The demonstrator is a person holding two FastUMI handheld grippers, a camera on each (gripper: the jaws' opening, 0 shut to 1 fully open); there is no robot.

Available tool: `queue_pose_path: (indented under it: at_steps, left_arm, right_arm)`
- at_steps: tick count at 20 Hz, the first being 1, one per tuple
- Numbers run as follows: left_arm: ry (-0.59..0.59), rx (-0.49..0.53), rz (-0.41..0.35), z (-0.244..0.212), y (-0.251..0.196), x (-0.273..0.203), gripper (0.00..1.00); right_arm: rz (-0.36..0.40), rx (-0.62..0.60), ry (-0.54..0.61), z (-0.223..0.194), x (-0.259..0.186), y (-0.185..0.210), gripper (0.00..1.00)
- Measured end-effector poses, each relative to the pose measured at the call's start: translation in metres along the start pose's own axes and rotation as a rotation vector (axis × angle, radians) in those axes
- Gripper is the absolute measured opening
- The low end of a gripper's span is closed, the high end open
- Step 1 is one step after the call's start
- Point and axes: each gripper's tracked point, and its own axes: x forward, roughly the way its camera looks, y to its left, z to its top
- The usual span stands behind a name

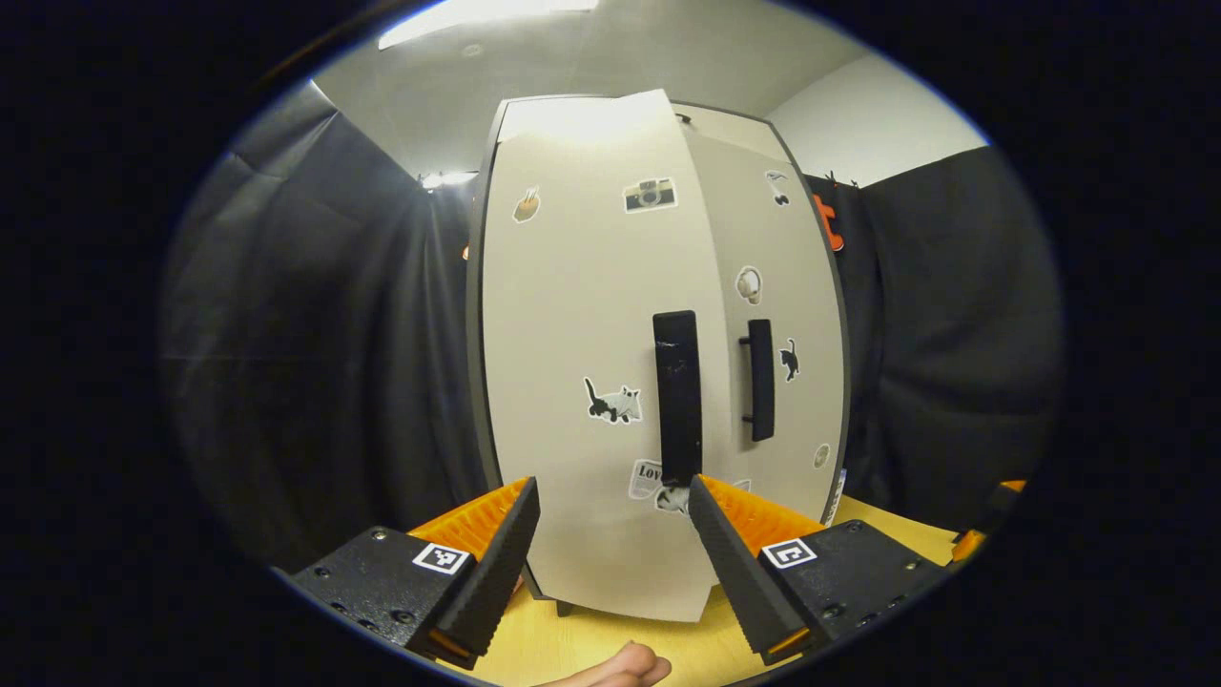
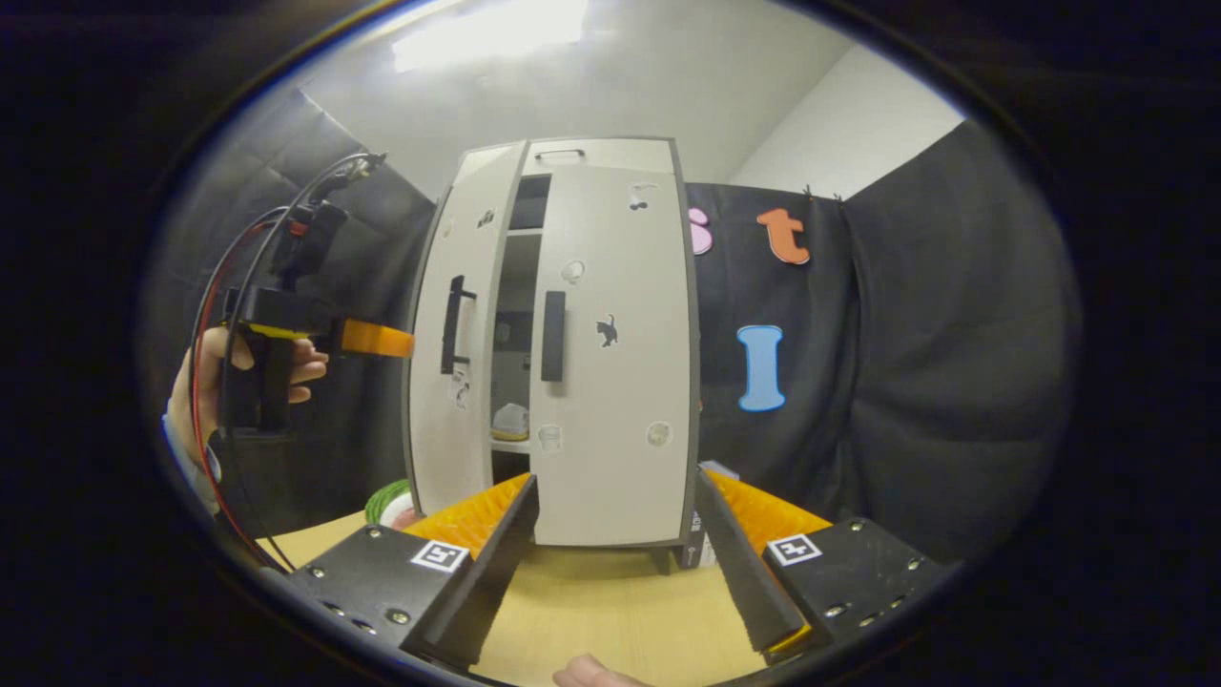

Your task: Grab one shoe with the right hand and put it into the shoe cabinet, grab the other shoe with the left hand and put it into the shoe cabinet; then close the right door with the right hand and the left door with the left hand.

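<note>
While both grippers gape empty: cabinet (image 2: 610, 382) nearly closed.
Left gripper (image 2: 377, 338) at nine o'clock by left door (image 2: 444, 382); right door (image 2: 615, 315) shut; shoe (image 2: 510, 421) inside.

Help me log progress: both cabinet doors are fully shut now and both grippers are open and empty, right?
Not quite. The right door is shut, but the left door is ajar; the right gripper view shows a gap between them. The left gripper and right gripper are open and empty.
</note>
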Motion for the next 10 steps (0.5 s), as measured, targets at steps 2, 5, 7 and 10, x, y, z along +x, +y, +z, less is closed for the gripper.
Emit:
queue_pose_path:
  at_steps: [2,5,7,10]
  left_arm:
    - [0.012,0.007,-0.016,-0.006,-0.019,-0.012,0.99]
    - [0.025,0.023,-0.017,-0.016,-0.038,-0.025,0.99]
    - [0.050,0.019,0.004,-0.028,-0.043,-0.036,0.96]
    - [0.039,0.015,0.019,-0.036,-0.046,-0.053,0.96]
  right_arm:
    - [-0.013,0.007,0.007,-0.001,0.002,-0.007,0.98]
    - [-0.014,0.007,0.005,0.000,0.002,-0.009,0.98]
    - [-0.012,0.007,0.004,0.002,0.002,-0.010,0.98]
    - [-0.009,0.006,0.005,0.005,0.004,-0.007,0.98]
